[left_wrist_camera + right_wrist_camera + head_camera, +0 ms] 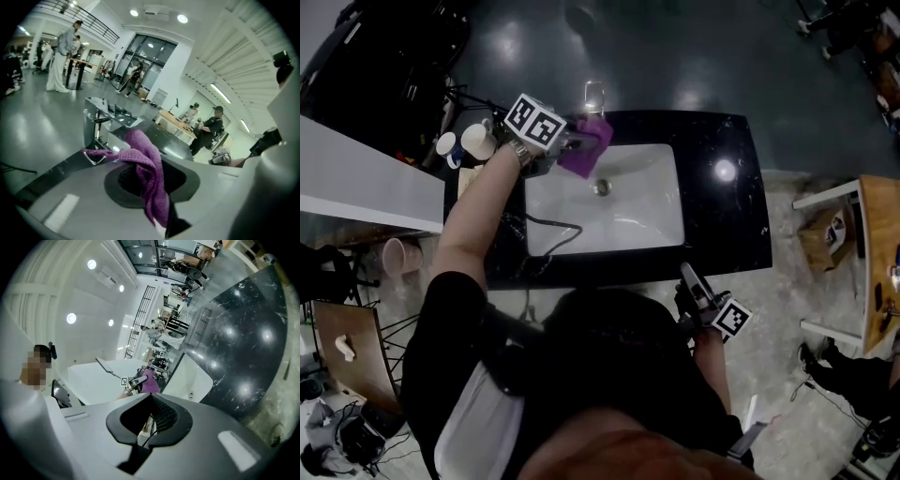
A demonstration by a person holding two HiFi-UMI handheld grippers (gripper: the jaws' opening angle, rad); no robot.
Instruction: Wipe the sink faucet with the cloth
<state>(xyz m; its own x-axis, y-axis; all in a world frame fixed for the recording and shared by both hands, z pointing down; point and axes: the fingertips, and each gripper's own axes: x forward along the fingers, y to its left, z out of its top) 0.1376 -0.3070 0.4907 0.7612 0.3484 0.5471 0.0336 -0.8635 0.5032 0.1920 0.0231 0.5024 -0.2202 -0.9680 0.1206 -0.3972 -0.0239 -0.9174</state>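
Ceiling lamps [71, 318] shine brightly, and their glare spots the black desk [741, 220]. Both gripper views bend strongly toward dark round edges.

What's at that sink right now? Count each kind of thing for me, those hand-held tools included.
2 grippers: left gripper, right gripper
1 purple cloth, held in the left gripper
1 faucet
1 sink basin
2 cups at the counter's left end
Total: 7

A black speckled worktop [727, 225] has a white sink [637, 211] sunk into its middle. A faucet [594, 97] stands at the far edge, and pale cups [476, 141] sit at the far left corner.
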